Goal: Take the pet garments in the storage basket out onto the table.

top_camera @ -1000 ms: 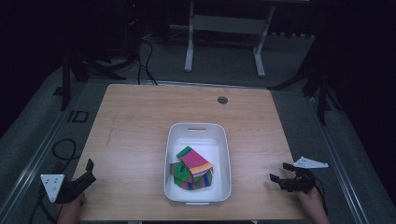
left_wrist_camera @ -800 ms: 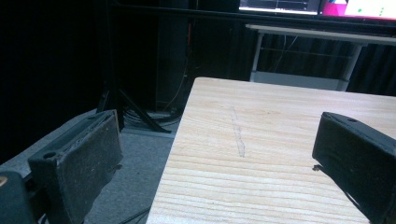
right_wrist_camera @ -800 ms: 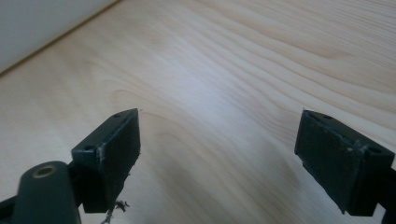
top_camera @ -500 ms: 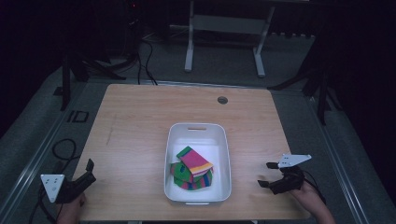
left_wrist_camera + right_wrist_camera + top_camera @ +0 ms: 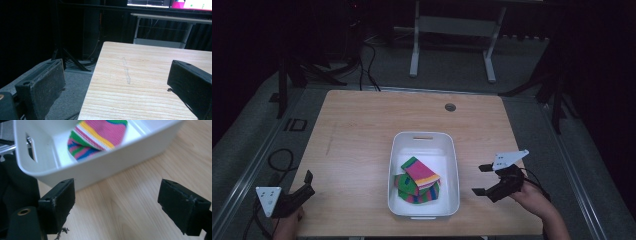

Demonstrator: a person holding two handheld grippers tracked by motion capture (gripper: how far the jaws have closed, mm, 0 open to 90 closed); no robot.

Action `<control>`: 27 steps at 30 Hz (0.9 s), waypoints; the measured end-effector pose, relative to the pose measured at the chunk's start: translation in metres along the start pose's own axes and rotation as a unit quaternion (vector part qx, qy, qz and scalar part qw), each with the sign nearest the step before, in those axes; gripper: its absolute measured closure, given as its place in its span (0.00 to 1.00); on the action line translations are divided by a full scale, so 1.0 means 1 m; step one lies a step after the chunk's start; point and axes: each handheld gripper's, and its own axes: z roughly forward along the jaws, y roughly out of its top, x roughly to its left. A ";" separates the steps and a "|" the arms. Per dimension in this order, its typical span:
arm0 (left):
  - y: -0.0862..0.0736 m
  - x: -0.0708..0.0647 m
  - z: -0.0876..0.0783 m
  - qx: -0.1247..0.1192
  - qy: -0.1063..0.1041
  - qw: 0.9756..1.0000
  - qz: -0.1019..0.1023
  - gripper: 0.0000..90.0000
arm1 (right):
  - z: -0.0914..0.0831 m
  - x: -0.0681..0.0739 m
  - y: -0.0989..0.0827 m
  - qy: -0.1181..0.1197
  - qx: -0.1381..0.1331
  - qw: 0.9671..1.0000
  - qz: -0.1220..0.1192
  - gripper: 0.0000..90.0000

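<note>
A white bin (image 5: 453,165) stands on the wooden table (image 5: 362,140) near its front edge, holding striped pink, green and blue socks (image 5: 419,180). My right gripper (image 5: 479,180) is open just right of the bin, jaws pointing at its side wall. In the right gripper view the bin (image 5: 105,162) and the socks (image 5: 100,135) lie close ahead of the empty gripper (image 5: 117,197). My left gripper (image 5: 307,182) is open at the table's front left corner, far from the bin. In the left gripper view the gripper (image 5: 120,82) has bare table (image 5: 140,75) between its jaws.
A small round grommet hole (image 5: 450,107) sits near the table's far edge. Beyond the table stand a grey metal frame (image 5: 452,30) and dark stands with cables (image 5: 367,65) on the floor. A cable (image 5: 277,160) loops on the floor at the left.
My right gripper has moved left and forward from the table's right edge toward the bin's side. The left gripper has stayed in place.
</note>
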 end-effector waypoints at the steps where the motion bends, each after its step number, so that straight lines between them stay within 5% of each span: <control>1: 0.000 0.000 0.000 0.000 0.000 1.000 0.000 0.02 | 0.000 0.000 0.000 0.000 0.000 1.000 0.000 0.16; 11: 0.000 0.000 0.000 0.001 -0.002 1.000 -0.001 0.02 | 0.025 0.011 0.049 0.037 0.026 0.999 -0.026 0.16; 27: 0.000 0.001 0.000 0.000 -0.008 1.000 -0.003 0.02 | 0.080 0.031 0.095 0.042 0.075 0.994 -0.062 0.15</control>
